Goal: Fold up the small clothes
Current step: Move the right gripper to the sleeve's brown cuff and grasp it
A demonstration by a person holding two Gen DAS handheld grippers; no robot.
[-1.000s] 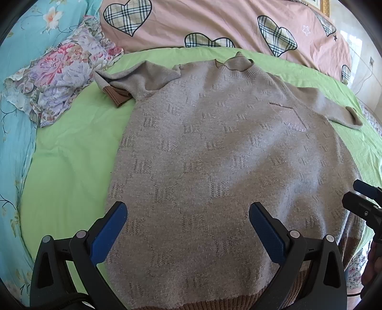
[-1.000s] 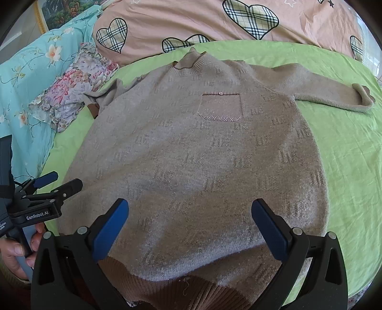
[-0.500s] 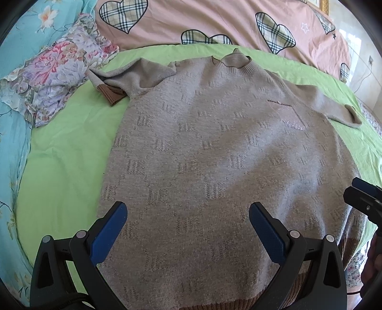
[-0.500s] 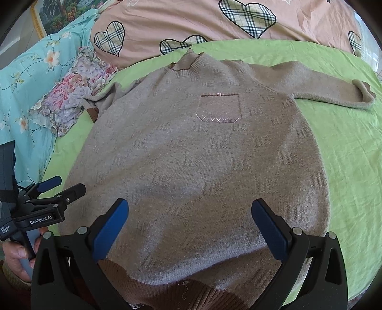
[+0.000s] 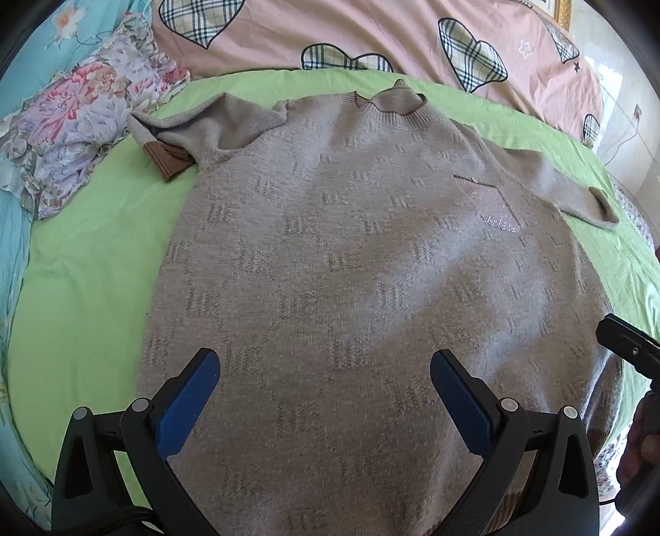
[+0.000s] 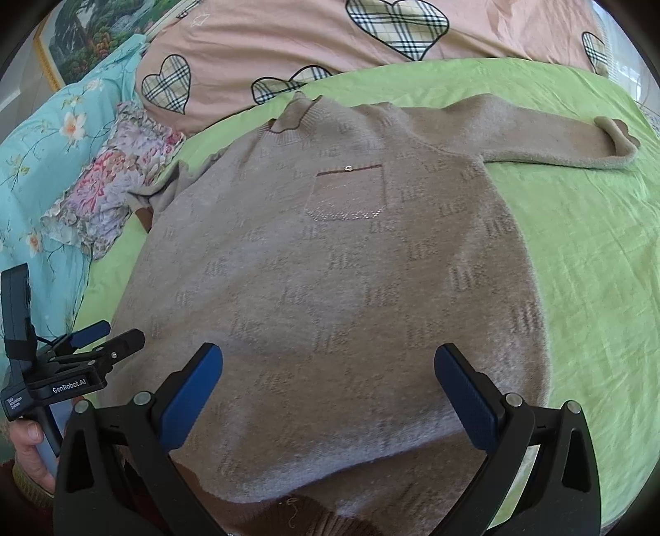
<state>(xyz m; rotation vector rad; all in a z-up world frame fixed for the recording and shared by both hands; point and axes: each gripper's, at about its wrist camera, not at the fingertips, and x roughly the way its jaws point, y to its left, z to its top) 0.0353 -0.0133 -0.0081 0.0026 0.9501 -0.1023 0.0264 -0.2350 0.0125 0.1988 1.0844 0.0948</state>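
Bed (image 6: 585,255) w/ sweater (image 6: 330,288), quilt (image 6: 288,37)

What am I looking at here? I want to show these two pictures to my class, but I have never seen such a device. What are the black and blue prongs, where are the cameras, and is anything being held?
There is no robot. A person holds a hand tool in each hand, each with two blue-padded fingers that pinch like tongs. A wide-angle camera on each tool looks forward along its fingers, so the pictures bulge.

One picture comes from the left gripper, the other from the right gripper. Each also catches the other tool at its edge, with part of a hand gripping it.

Both grippers are open and hold nothing. Below them a beige knitted sweater lies spread out, front up, on a green sheet. Its right sleeve lies straight; the left sleeve is bunched. A floral cloth lies beside it.
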